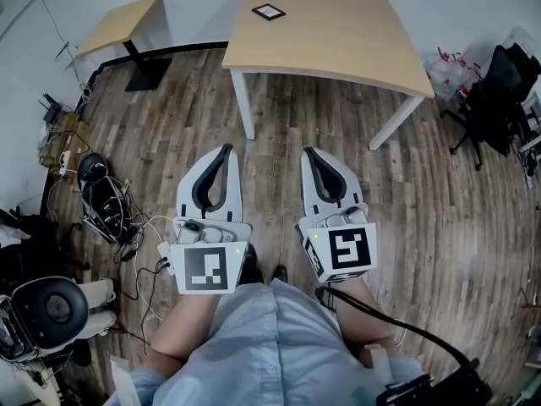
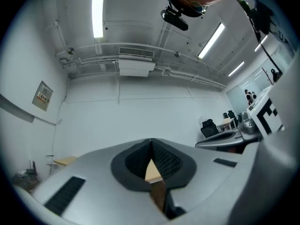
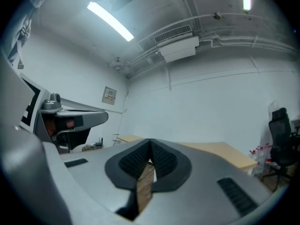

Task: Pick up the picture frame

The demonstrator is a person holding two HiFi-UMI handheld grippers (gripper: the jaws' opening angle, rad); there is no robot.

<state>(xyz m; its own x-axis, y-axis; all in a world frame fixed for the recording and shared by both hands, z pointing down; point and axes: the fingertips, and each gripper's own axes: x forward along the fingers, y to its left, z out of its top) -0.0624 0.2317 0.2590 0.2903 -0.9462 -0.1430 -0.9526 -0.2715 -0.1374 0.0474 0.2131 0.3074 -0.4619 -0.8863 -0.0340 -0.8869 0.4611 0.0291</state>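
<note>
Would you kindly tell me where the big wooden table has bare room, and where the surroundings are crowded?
The large light-wood table is bare except for the small black picture frame towards its far left; everything right of and nearer than it is free. The floor at left is crowded with black cables.

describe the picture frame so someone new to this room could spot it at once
Find the larger light-wood table with white legs, straight ahead. Near its far left edge lies the picture frame, flat. It is small and square, dark border around a pale centre, the only object on that top.
</note>
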